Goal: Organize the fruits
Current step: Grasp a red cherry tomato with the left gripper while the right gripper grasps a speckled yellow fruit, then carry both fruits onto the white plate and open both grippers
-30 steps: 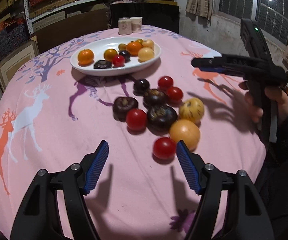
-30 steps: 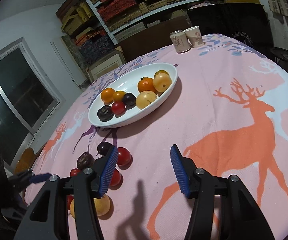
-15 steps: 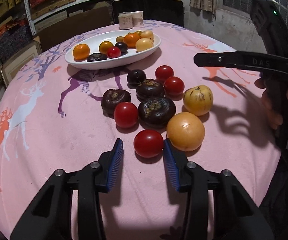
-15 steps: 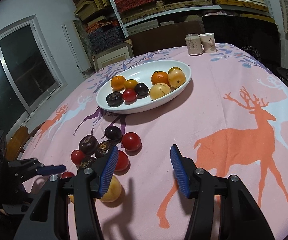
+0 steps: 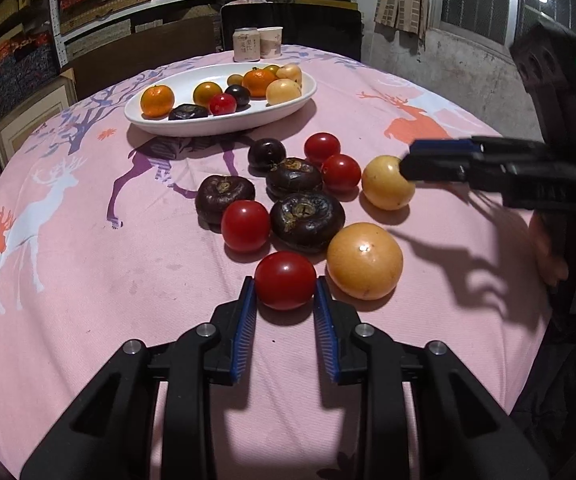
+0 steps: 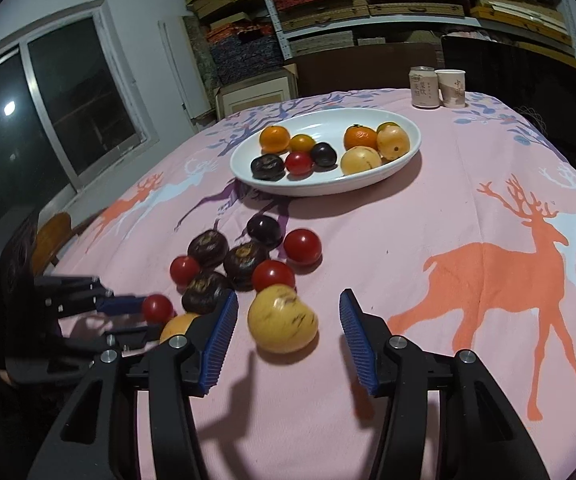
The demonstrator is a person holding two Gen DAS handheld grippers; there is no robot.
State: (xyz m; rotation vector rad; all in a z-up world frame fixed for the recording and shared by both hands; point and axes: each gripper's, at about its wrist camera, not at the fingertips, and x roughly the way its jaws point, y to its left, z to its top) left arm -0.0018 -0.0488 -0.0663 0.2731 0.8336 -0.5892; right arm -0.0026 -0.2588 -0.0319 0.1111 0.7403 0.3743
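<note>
The left gripper [image 5: 286,300] has its blue pads pressed on either side of the nearest red tomato [image 5: 285,280], which sits on the pink deer-print tablecloth [image 5: 88,280] at the near edge of the loose fruit pile. The tomato is round, so it shows no long axis or pointing direction.

The right gripper [image 6: 288,328] stands partly spread, its pads clear of the pale yellow speckled fruit [image 6: 282,318] lying between them; that fruit sits slightly nearer the left-hand pad without clearly touching it. In the left wrist view this gripper reaches in from the right, its tip just beside the same yellow fruit [image 5: 387,182].

Just right of the held tomato lies a large orange-yellow fruit [image 5: 364,260], nearly touching it. Beyond the tomato are three dark, wrinkled flattish fruits, a small dark plum-like one and three more red tomatoes, bunched together.

Farther beyond the tomato stands a white oval plate [image 5: 224,126] holding two oranges, small yellow-orange fruits, two pale yellow fruits, one red tomato and two dark fruits. Behind the plate stand a can [image 5: 246,44] and a paper cup [image 5: 271,42], side by side.
</note>
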